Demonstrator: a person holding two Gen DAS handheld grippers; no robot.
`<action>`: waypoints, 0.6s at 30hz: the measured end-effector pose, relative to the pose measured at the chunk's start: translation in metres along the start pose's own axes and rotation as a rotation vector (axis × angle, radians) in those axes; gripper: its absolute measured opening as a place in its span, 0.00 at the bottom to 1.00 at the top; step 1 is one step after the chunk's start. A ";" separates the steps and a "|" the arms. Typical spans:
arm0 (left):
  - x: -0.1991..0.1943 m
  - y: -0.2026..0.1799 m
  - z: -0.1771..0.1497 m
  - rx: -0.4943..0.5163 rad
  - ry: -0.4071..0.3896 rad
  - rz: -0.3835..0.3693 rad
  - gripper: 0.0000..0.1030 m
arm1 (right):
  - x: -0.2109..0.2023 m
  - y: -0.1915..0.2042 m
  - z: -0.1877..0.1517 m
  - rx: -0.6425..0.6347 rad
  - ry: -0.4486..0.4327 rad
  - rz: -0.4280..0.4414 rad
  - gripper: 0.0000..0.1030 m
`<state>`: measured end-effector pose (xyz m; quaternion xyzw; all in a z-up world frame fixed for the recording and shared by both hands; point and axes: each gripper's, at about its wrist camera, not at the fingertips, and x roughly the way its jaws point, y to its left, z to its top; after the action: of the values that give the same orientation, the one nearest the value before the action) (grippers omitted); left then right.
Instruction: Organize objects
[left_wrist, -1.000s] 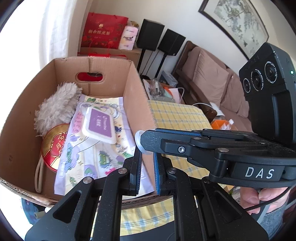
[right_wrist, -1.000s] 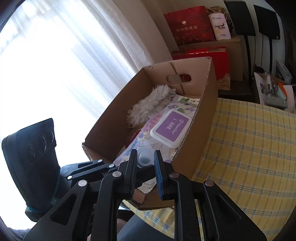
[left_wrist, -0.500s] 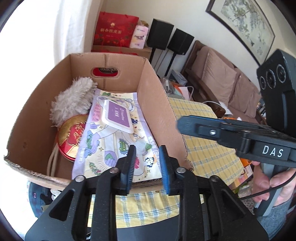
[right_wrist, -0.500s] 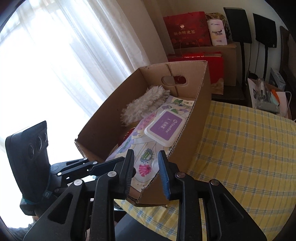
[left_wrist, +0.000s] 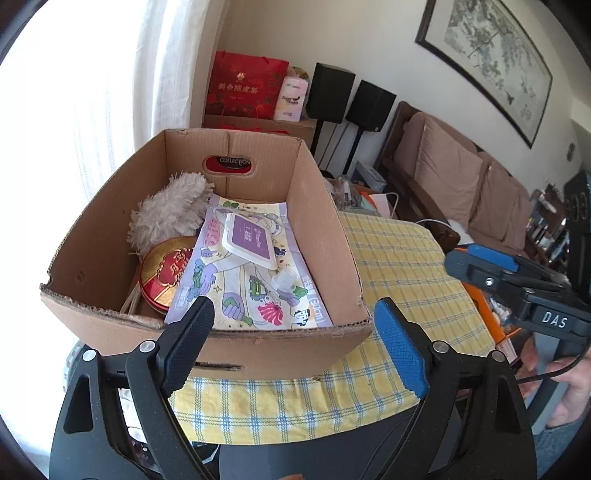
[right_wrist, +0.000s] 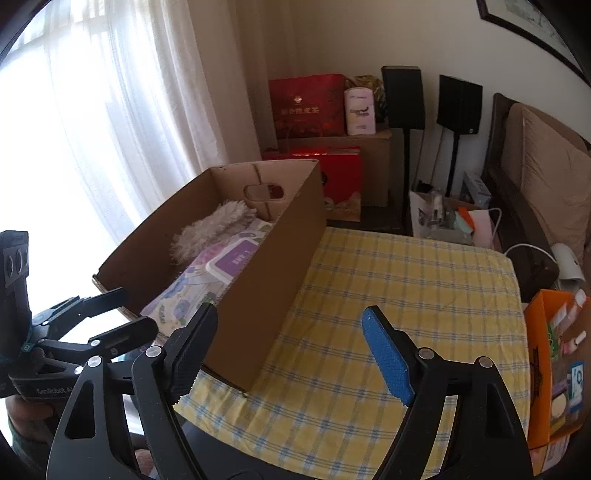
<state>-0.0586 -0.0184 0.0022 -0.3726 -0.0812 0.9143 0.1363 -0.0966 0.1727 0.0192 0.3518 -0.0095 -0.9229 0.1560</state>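
Cardboard box (left_wrist: 321, 236) before spread claws.

Matt corrugated cardboard box (left_wrist: 317, 236)

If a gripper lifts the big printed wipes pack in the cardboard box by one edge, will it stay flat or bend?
The wipes pack will probably bend: its printed wrapper looks like soft film and it already lies tilted over the red round tin. The rigid purple lid may keep the middle stiffer. It seems full, so likely rather heavy, and the glossy film may slip.
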 end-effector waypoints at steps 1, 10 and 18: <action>-0.001 -0.001 -0.002 -0.001 -0.007 0.004 0.89 | -0.004 -0.003 -0.003 0.003 -0.009 -0.017 0.83; -0.013 -0.013 -0.018 0.000 -0.070 0.084 1.00 | -0.031 -0.018 -0.032 0.019 -0.049 -0.178 0.99; -0.027 -0.028 -0.028 0.007 -0.103 0.117 1.00 | -0.041 -0.020 -0.055 0.051 -0.056 -0.238 0.99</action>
<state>-0.0148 0.0012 0.0071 -0.3286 -0.0632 0.9390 0.0795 -0.0374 0.2089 0.0015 0.3286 0.0044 -0.9438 0.0360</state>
